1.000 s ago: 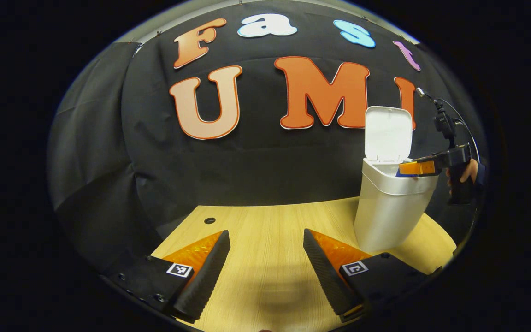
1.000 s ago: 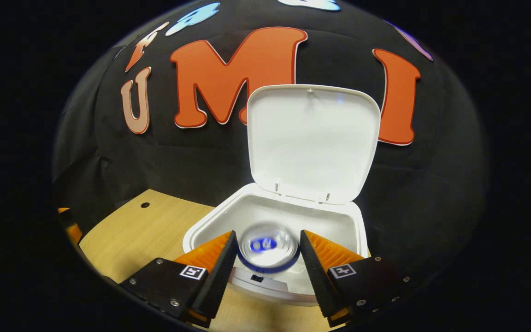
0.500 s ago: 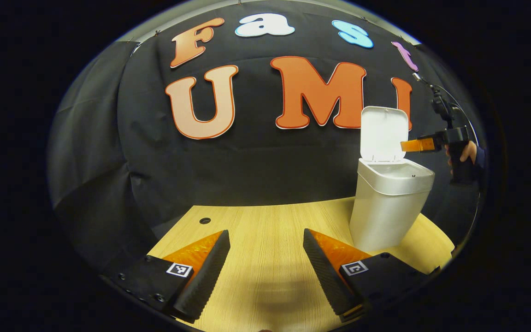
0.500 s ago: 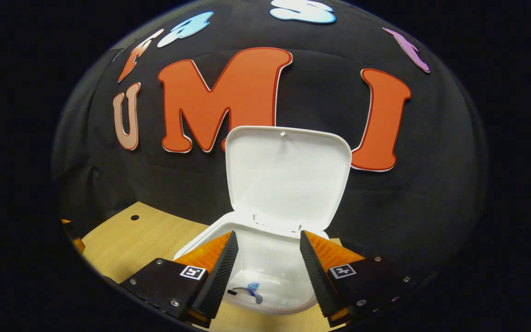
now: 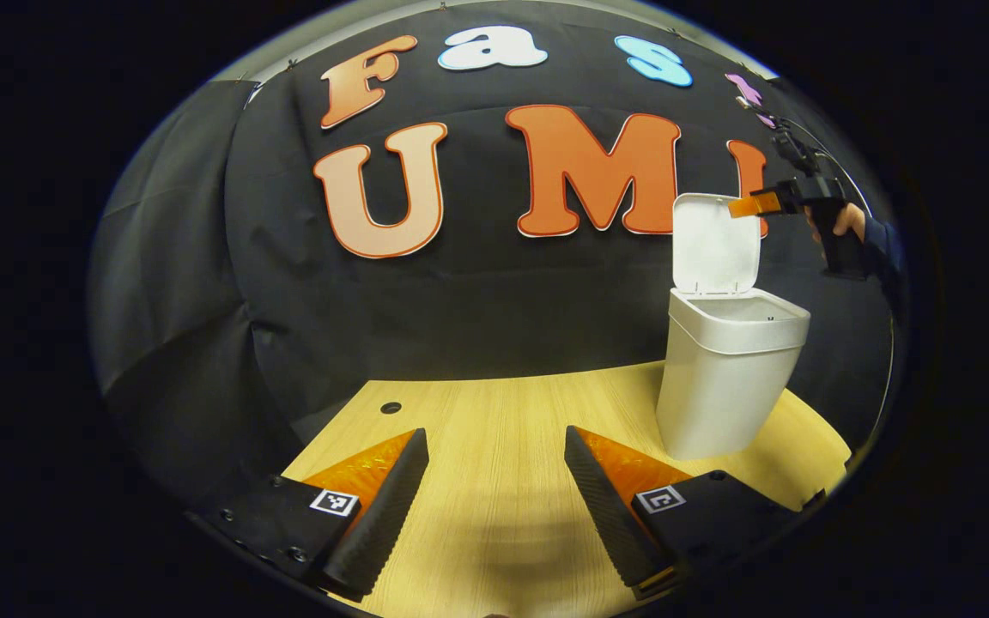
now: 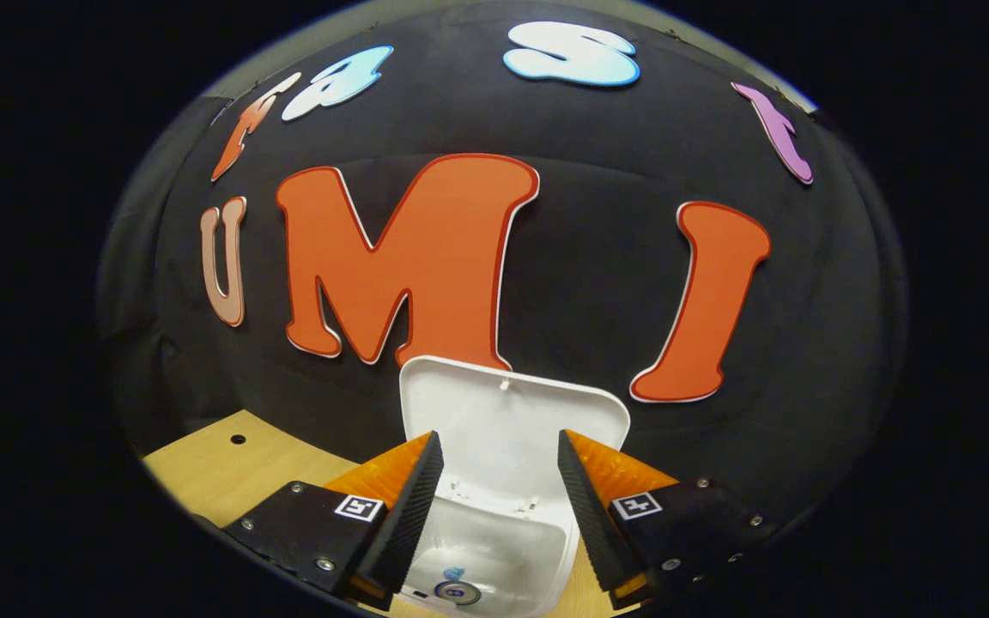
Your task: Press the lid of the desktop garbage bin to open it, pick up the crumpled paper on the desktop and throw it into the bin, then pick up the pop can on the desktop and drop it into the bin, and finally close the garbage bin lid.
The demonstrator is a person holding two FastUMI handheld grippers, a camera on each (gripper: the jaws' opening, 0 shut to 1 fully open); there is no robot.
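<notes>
Bin (image 5: 731, 378) lid (image 6: 512, 421) is left upright; what seems the can (image 6: 458, 590) lies inside. Right tongs (image 6: 499, 506), held above at 12 o'clock, are parted, empty, as are left tongs (image 5: 494, 498).

White plastic garbage bin (image 5: 731, 378) stands near the right edge of the light wooden desk (image 5: 494, 446), its lid (image 5: 715, 245) upright at the rear. Blue-topped pop can (image 6: 458, 590) lies inside the bin.
</notes>
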